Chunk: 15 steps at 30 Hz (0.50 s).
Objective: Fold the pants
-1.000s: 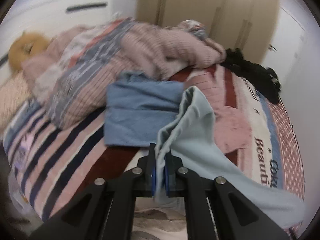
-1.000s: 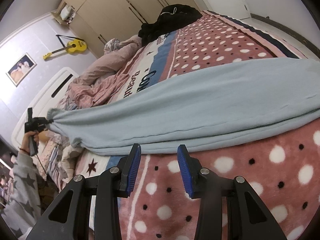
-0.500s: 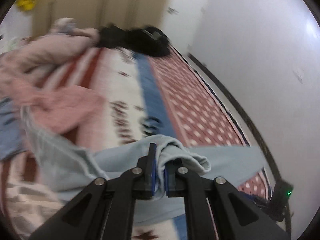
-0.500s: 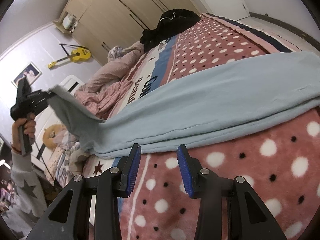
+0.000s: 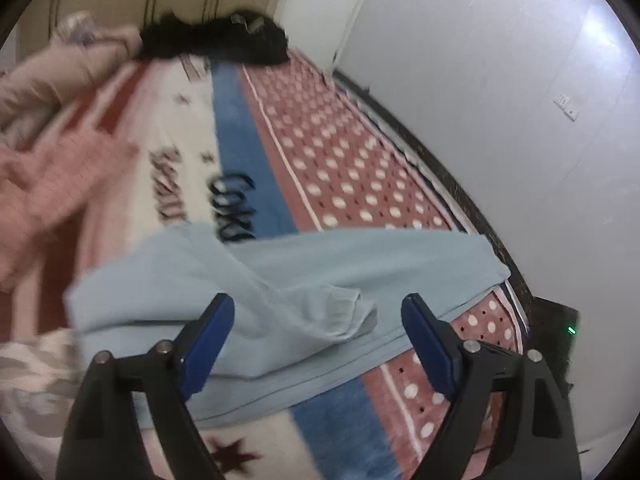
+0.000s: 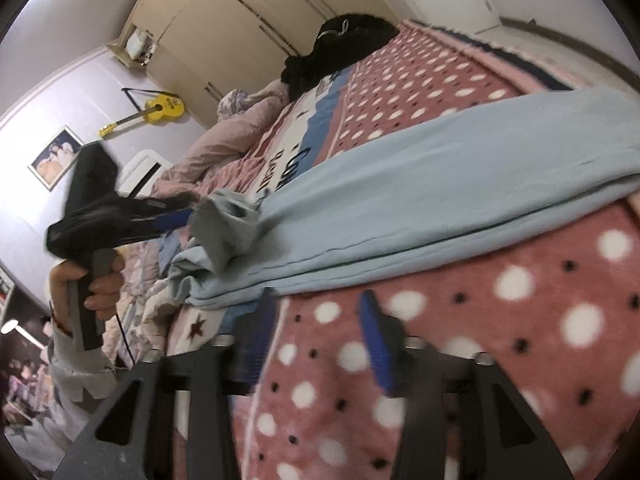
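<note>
The light blue pants [image 5: 360, 256] lie across the polka-dot and striped blanket [image 5: 344, 160], one leg end [image 5: 320, 312] doubled back over the rest. My left gripper [image 5: 318, 340] hovers just above that folded end. Its jaws are opening wide, and the cloth lies loose below them, not pinched. In the right wrist view the left gripper [image 6: 184, 210] sits at the crumpled cuff [image 6: 228, 224], held by a person's hand [image 6: 88, 280]. My right gripper [image 6: 316, 324] is over the blanket at the near edge of the pants [image 6: 440, 184]. Its jaws are opening with nothing between them.
A black garment pile [image 5: 216, 40] lies at the far end of the bed, with a bunched pink quilt [image 5: 52, 80] to its left. The bed's right edge [image 5: 460, 184] runs along a white wall. A yellow guitar [image 6: 160, 108] hangs beside the wardrobe [image 6: 224, 20].
My left gripper swung the pants leg from the quilt side across the bed onto the rest of the pants, then opened and let it go. My right gripper stayed put and widened its jaws.
</note>
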Available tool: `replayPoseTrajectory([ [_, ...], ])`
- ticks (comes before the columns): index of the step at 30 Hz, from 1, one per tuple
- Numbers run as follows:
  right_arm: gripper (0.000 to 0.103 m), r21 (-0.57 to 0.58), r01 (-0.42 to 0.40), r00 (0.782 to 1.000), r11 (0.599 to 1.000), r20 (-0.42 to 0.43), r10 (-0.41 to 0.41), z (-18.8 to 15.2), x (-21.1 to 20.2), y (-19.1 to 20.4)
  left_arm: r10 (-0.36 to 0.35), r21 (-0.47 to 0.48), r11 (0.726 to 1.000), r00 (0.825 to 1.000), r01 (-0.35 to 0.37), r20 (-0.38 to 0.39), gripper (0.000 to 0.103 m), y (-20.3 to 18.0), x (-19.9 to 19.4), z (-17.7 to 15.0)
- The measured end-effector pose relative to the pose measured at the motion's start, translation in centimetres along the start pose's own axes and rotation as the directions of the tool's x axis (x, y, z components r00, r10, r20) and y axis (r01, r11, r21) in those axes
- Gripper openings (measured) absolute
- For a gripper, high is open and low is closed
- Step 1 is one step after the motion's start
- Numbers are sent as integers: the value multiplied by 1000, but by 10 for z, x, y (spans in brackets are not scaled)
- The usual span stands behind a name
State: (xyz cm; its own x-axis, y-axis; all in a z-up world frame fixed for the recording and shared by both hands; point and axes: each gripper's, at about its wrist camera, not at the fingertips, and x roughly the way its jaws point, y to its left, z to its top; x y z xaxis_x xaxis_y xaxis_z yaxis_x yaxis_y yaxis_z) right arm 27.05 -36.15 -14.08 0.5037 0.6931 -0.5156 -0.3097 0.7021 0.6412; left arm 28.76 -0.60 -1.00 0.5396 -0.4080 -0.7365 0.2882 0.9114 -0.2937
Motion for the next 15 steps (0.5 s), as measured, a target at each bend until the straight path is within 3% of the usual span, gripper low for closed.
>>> replayPoseTrajectory([
  [3,58,10,-67,997,998,-37,67,6,20,12,77,-7,997,993,-77,85,83,22,-34,-8],
  [5,68,36,-120,990,992,-72,122,11,38,21,119,-22,993,987,-118,112,83,42,-45,-19],
  [8,72,36,-134,984,990,-113,137,17,64,38,100,-72,993,989,-93,111,83,75,-49,-33],
  [12,72,107,-221,952,969,-194,238,21,106,54,104,-100,991,988,-93,112,83,108,-51,-56],
  [15,72,95,-167,963,981,-197,183,30,129,63,103,-111,990,987,-89,125,83,125,-51,-66],
])
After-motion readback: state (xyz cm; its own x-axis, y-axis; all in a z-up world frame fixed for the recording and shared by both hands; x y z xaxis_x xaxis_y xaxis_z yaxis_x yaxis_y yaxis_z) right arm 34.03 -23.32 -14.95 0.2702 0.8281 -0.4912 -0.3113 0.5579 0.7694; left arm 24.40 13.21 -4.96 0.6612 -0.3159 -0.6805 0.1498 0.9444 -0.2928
